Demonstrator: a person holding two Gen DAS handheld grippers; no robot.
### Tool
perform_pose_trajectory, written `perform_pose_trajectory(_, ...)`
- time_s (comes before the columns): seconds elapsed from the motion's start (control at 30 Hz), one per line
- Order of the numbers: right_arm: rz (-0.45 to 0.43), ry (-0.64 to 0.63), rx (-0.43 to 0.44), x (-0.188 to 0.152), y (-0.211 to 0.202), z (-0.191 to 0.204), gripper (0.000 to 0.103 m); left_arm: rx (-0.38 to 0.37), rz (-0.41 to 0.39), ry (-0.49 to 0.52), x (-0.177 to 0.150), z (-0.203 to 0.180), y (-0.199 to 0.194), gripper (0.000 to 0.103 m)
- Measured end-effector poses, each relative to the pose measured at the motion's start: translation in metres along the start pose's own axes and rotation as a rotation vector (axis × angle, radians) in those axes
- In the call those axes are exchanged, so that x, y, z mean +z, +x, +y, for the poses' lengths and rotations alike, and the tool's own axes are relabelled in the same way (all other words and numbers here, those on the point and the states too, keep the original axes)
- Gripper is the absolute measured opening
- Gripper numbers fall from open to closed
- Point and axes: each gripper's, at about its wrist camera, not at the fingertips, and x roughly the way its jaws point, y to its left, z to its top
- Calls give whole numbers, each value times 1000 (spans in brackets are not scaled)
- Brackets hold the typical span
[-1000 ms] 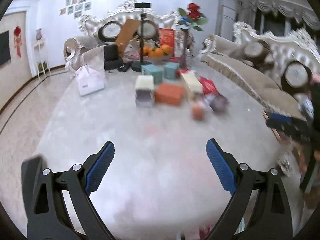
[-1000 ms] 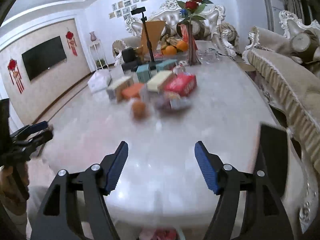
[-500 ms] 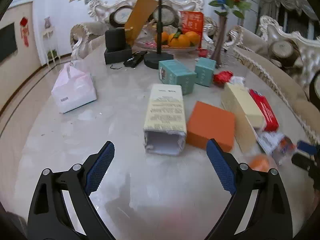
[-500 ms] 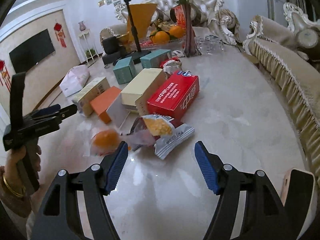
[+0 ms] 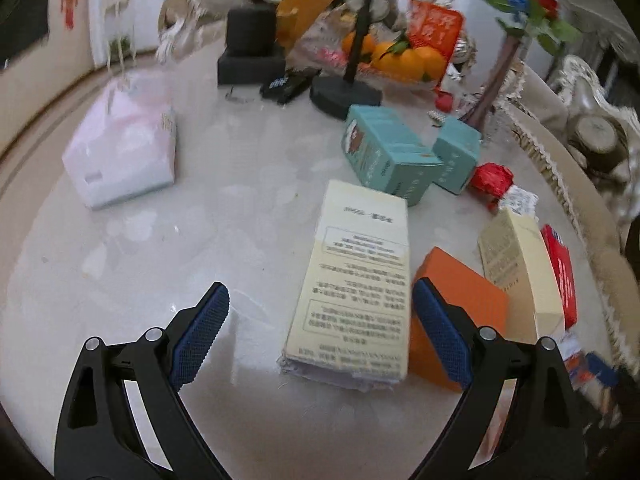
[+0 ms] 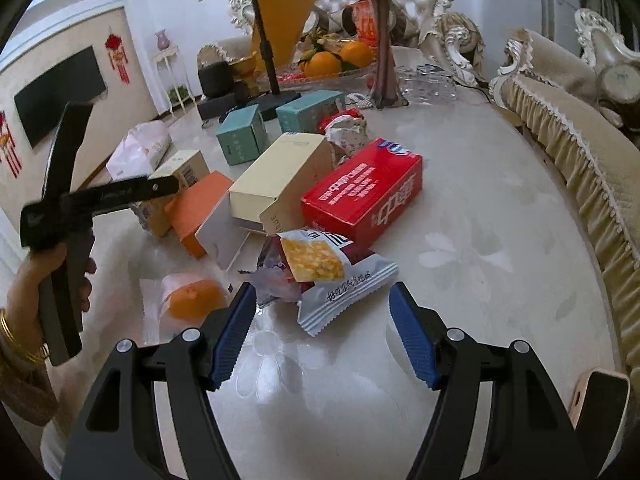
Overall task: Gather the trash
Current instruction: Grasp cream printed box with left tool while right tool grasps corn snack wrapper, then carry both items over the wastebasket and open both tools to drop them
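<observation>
Bright even daylight, fisheye-bent edges, left view motion-blurred, tabletop (image 6: 480,240) glossy

At the far end of your pale marble table (image 6: 500,240) stands a glass bowl of oranges (image 6: 336,60), just beside a black stand with a round base (image 5: 346,94). A tall purple glass vase (image 6: 384,80) with green stems rises to their right. On the left wall you have a black flat television (image 6: 56,92), flanked by red hanging ornaments (image 6: 118,56). A beige fringed sofa (image 6: 580,152) runs along the table's right side.
</observation>
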Motion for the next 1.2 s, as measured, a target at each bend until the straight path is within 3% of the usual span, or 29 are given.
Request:
perform_pose_trajectory(0.23, -4, -81, 13, 10, 6, 13, 66, -13, 42, -68, 4, 9, 13, 91)
perform_pose_trajectory(0.5, 35, -36, 4, 13, 28, 2, 66, 30, 11, 46, 2, 3, 15, 89)
perform_pose_trajectory(0.53, 34, -33, 5, 14, 28, 1, 66, 34, 8, 57, 1, 3, 15, 87)
perform_pose_trajectory(0.57, 33, -30, 5, 14, 28, 1, 65, 45, 4, 72, 0, 2, 14, 77)
perform_pose_trajectory(0.6, 36, -31, 2, 14, 29, 1, 65, 62, -2, 88, 0, 3, 13, 61)
perform_pose_trajectory(0.67, 42, -48, -21, 14, 30, 3, 57, 78, -5, 91, 1, 7, 11, 47)
perform_pose_trajectory(0.77, 44, -53, -55, 11, 28, 3, 36, 35, 6, 69, 1, 17, 7, 47)
perform_pose_trajectory(0.87, 16, 8, -16, 8, 17, -4, 33, 38, 6, 90, -5, 19, 2, 47)
perform_pose_trajectory(1.03, -34, 83, 64, -1, -10, -12, 33, 3, -38, 82, -22, 31, -32, 47)
perform_pose_trajectory(1.2, -127, 86, 142, -19, -64, -7, 33, -84, -156, 100, -55, 32, -111, 47)
